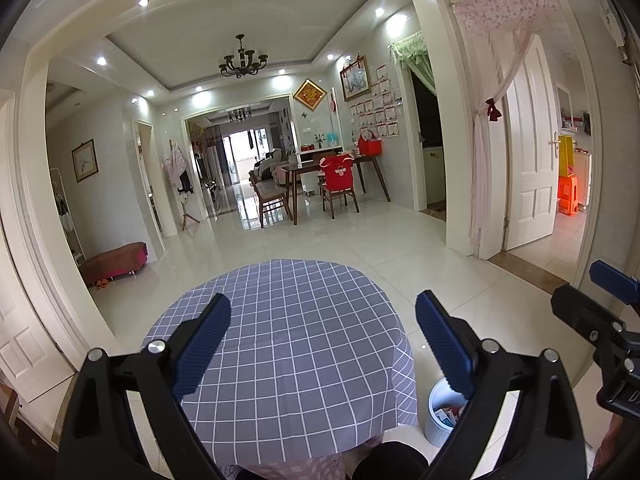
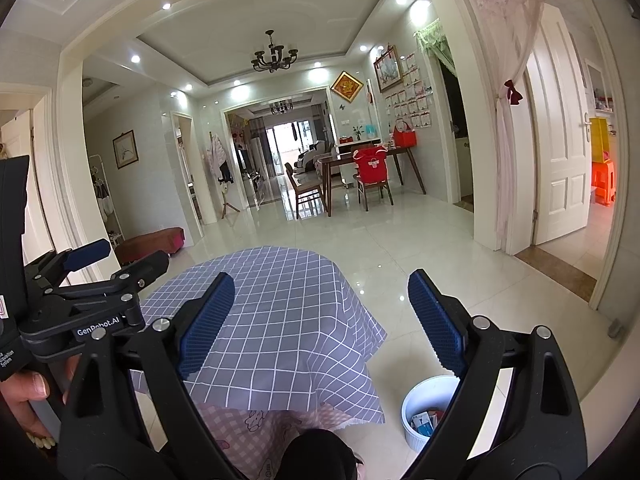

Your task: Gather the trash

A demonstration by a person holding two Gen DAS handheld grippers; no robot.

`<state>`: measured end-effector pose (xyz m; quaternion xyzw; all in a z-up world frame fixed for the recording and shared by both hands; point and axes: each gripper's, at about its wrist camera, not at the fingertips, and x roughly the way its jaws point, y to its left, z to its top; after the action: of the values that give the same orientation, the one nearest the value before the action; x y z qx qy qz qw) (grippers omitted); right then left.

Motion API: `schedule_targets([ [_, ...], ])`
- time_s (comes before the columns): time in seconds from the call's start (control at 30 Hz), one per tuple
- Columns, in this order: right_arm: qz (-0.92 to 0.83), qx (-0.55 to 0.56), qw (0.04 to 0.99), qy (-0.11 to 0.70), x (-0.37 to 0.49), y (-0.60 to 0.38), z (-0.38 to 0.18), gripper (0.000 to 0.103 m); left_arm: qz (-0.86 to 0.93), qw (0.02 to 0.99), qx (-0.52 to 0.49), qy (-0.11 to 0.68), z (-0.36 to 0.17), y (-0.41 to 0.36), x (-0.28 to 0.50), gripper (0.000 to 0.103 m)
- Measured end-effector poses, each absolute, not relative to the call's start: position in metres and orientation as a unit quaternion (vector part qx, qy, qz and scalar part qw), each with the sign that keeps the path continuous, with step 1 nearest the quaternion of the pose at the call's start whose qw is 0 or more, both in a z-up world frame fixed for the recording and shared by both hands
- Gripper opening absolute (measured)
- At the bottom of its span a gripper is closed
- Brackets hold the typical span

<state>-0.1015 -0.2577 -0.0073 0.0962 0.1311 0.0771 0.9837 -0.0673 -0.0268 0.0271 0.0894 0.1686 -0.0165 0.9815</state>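
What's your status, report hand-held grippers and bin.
Left hand-held gripper open, empty. Right hand-held gripper open, empty. Trash bin beside table, wrappers inside. Nothing blocking.

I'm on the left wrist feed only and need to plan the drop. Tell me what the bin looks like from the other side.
Observer: In the right wrist view the white bin shows more of its open top; paper scraps lie inside.
Operator: Report what's under the checked cloth.
Observer: A pink patterned cloth hangs below the grey checked cloth on the table's near side.
Operator: Give me the left gripper's grip.
Observer: The right wrist view shows a bare hand holding the left gripper by its handle; its jaws stand open and hold nothing.
Operator: And the right gripper.
Observer: The right gripper is open too, and holds nothing.
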Motion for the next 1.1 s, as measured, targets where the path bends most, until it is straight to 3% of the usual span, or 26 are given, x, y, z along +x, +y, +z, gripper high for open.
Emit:
schedule_targets([
  [1.1, 0.077, 0.103, 0.982, 0.142, -0.091, -0.25, -0.02, 0.087, -0.029, 0.98, 0.092, 0.174, 0.014, -0.031, -0.057, 0.092],
])
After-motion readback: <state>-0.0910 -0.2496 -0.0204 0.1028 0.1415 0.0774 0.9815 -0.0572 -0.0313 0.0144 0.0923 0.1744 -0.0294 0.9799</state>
